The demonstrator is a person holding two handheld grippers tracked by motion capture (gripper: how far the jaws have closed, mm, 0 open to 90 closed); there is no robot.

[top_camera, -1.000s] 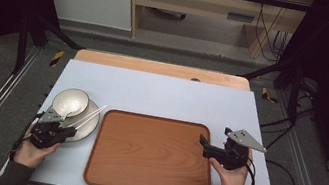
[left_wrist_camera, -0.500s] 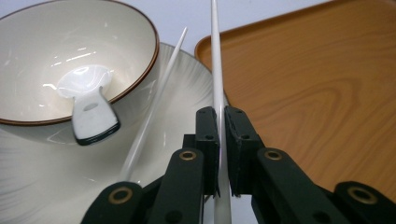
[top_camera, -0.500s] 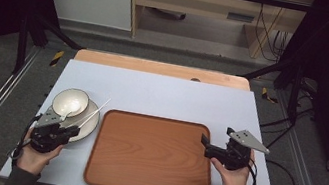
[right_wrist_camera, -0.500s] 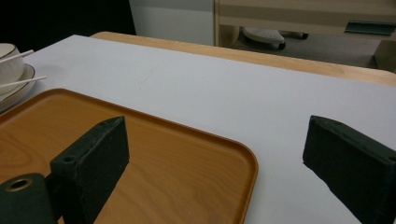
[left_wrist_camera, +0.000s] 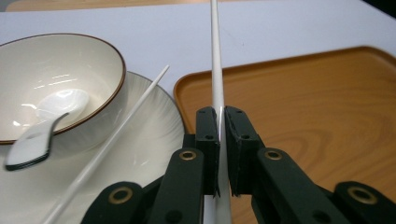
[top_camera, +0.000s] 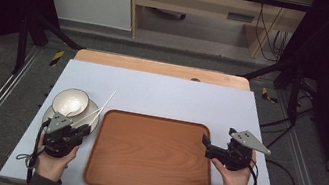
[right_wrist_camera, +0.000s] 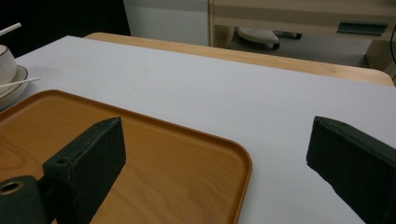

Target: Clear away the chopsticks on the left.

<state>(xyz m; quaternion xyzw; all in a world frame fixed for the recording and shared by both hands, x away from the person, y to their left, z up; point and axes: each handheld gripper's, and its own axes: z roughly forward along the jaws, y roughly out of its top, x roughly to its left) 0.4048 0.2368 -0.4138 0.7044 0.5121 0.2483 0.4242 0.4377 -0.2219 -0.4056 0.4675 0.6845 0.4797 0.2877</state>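
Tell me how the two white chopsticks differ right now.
The held chopstick is clamped between the shut jaws of the left gripper; the loose chopstick lies free. The held chopstick is lifted and points out past the tray edge, while the loose chopstick rests slanted on the plate beside the bowl. Both are slim, white and look alike in shape.

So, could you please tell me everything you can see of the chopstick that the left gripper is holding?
The held chopstick is a slim, smooth white stick, plastic or ceramic by its look. The left gripper is shut on it, its black fingers pressing both sides. It points away from the gripper, above the edge of the wooden tray. A second chopstick lies across the plate.
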